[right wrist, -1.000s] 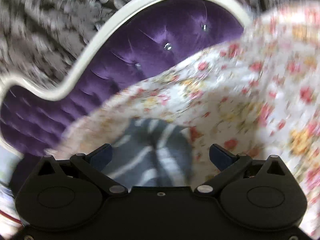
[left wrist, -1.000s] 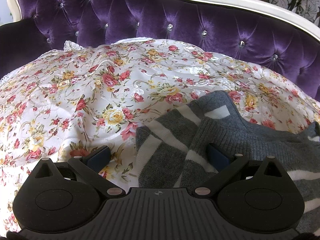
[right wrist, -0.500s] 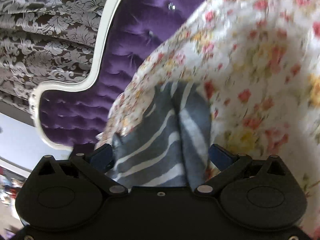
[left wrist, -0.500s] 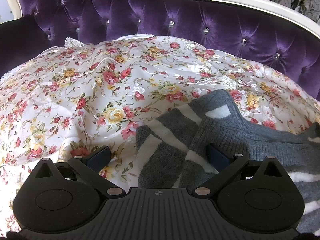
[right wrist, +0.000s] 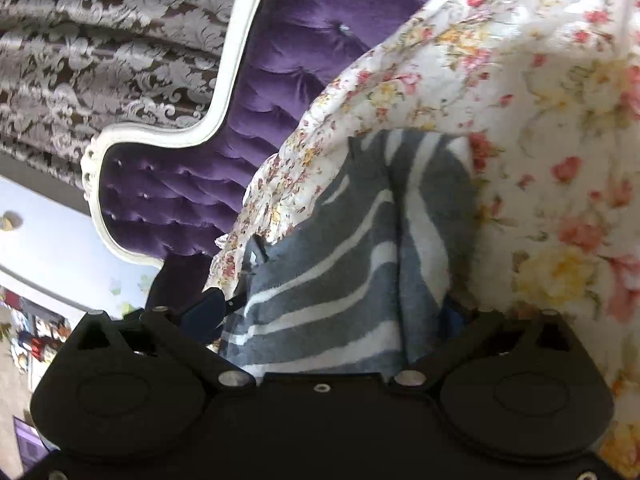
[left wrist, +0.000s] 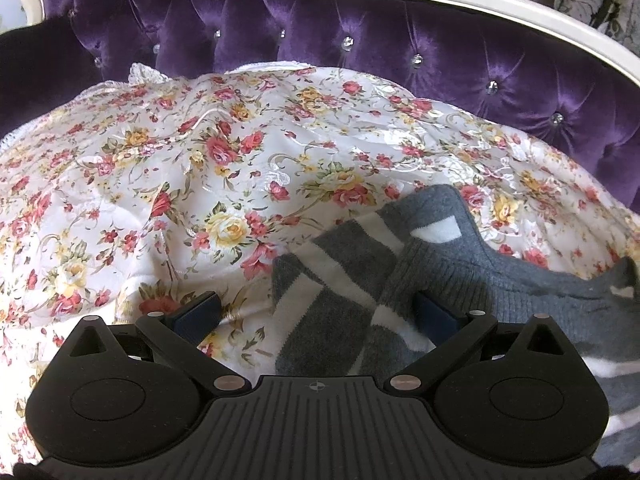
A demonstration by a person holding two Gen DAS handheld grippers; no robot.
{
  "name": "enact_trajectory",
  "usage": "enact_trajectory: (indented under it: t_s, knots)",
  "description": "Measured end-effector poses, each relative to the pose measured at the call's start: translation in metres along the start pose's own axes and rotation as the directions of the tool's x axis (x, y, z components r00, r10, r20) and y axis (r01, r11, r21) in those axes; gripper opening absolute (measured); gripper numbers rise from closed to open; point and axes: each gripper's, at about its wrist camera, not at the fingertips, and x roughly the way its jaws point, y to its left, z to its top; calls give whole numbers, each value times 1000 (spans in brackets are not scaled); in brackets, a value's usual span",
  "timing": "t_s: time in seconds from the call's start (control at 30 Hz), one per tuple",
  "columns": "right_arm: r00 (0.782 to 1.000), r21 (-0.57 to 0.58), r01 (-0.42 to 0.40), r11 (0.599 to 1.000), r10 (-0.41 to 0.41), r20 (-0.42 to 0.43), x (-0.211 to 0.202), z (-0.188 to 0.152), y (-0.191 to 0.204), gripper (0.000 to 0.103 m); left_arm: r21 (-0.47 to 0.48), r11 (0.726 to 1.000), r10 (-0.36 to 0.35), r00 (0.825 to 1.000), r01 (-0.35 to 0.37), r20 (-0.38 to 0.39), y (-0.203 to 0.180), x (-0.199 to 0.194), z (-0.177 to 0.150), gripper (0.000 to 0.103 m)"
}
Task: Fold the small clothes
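A small grey knit garment with white stripes lies on a floral cloth that covers a purple sofa. My left gripper is open low over its near left end, one finger on the cloth and one finger tucked against the knit. In the right wrist view the same garment fills the gap of my right gripper, which is open and rolled sideways; its right finger is mostly hidden behind the knit.
The tufted purple sofa back with a white frame rises behind the cloth. Patterned curtains hang behind it. The floral cloth bulges to the right of the garment in the right wrist view.
My right gripper has rolled sideways and closed in on the striped garment, which now sits between its fingers. My left gripper has edged slightly forward; the garment has not moved.
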Motion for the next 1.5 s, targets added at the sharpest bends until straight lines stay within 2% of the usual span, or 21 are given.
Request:
enact_trajectory:
  t_s: [0.07,0.13,0.23,0.43,0.53,0.73,0.97,1.1,1.13,1.2,1.27,1.33,1.4,1.5]
  knots:
    - [1000,-19,17,1000,-17,6,3,-1,4,103,-36,999,-10,1000,10,-2,3,-6,2,102]
    - [999,-29,41,999,-40,19,4,-3,7,103,-47,999,8,999,-6,36,2,-20,2,100]
    - [998,-27,60,998,-59,27,5,-4,8,103,25,1000,-1,996,-1,89,-11,-50,3,100]
    - [997,-7,64,998,-64,34,5,-3,7,103,178,977,-132,989,118,66,-51,-93,-26,100]
    - [998,-24,66,998,-65,25,5,-4,8,103,232,962,-158,987,145,35,-75,-96,-49,100]
    - [998,-29,55,998,-55,-2,4,-3,8,103,313,945,-100,995,99,-12,-100,-79,-80,101]
    - [997,-52,74,996,-75,-16,8,-4,12,103,257,962,-93,996,86,13,-98,-75,-85,103]
    - [995,-78,93,993,-95,-19,11,-5,15,100,283,954,-111,994,101,21,-98,-75,-86,103]
    - [994,-81,102,991,-104,-17,11,-6,16,93,290,951,-120,993,110,17,-97,-74,-85,103]
    - [990,-92,139,986,-140,-9,10,-5,16,70,296,947,-131,991,124,2,-97,-73,-82,102]
    - [976,-104,215,971,-216,2,10,-6,16,38,287,948,-142,990,137,-4,-95,-76,-79,101]
    - [962,-128,273,953,-274,14,9,-6,15,31,266,954,-145,989,139,3,-90,-84,-78,96]
    - [962,-119,273,955,-273,22,7,-6,14,26,256,959,-134,991,124,24,-83,-95,-77,86]
    - [951,-157,310,938,-307,46,8,-9,21,24,255,963,-101,993,84,54,-68,-113,-78,86]
